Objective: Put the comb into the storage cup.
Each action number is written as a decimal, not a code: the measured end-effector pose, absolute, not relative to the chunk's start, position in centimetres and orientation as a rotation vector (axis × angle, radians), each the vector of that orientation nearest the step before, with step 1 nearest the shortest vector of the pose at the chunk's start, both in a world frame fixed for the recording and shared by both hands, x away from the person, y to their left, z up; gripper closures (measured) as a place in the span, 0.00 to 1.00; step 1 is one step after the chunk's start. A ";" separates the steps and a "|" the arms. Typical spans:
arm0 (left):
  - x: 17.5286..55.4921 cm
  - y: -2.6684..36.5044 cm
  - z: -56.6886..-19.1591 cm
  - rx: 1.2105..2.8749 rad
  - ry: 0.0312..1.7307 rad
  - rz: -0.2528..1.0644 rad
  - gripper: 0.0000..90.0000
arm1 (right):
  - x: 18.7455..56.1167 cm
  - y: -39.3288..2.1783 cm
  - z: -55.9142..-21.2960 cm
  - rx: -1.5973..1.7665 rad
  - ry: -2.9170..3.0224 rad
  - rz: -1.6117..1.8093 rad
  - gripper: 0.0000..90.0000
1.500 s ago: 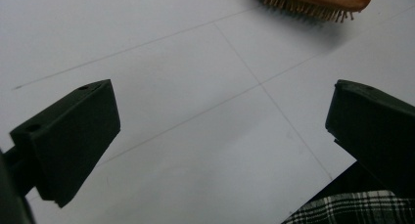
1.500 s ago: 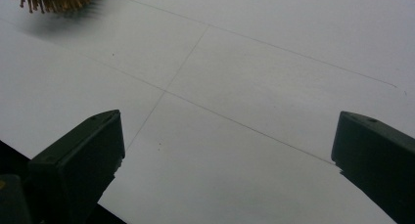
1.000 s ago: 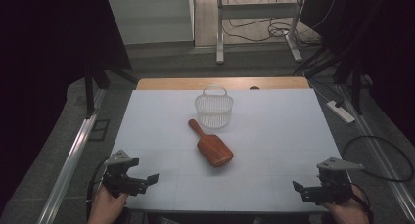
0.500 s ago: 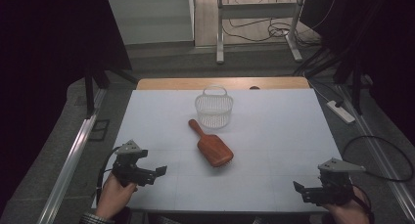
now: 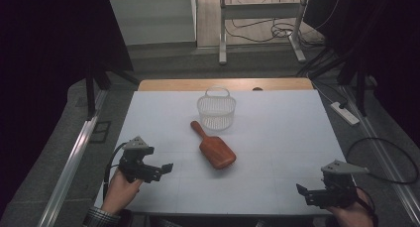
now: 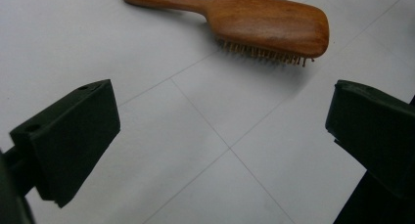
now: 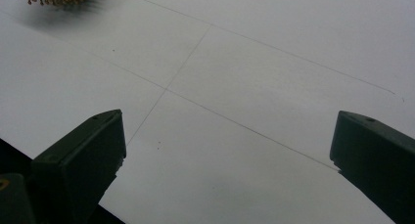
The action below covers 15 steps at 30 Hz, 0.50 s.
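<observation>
Lying bristles-down mid-surface, the wooden hairbrush (image 5: 214,147) sits ahead of the left gripper (image 5: 166,168), well apart from its spread, empty jaws; the right gripper (image 5: 300,191) gapes empty too, farther off.

Overall light: dim room; you see the white table (image 5: 277,138) as the one bright area, lit from above.
Surroundings: near black at both sides of the high view.
Shadows: soft, short one under the hairbrush (image 6: 254,21) bristles.
Glare: none on the table; it reads flat grey-white.
Focus: your gripper views blur the near black jaws; brush fairly sharp.
Grain: high view soft, slightly noisy.
</observation>
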<state>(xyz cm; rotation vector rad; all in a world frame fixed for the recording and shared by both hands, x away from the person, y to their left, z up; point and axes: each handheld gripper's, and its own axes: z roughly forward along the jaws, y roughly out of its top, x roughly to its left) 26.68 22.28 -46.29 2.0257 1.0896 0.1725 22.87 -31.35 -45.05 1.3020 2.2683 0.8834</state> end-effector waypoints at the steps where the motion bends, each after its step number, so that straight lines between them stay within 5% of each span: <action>1: 27.0 22.2 -46.3 2.019 1.091 0.165 0.00 | 22.9 -31.4 -45.0 1.302 2.269 0.886 0.00; 15: 29.5 20.9 -45.8 2.057 1.081 0.158 0.00 | 22.9 -31.3 -45.1 1.301 2.275 0.882 0.00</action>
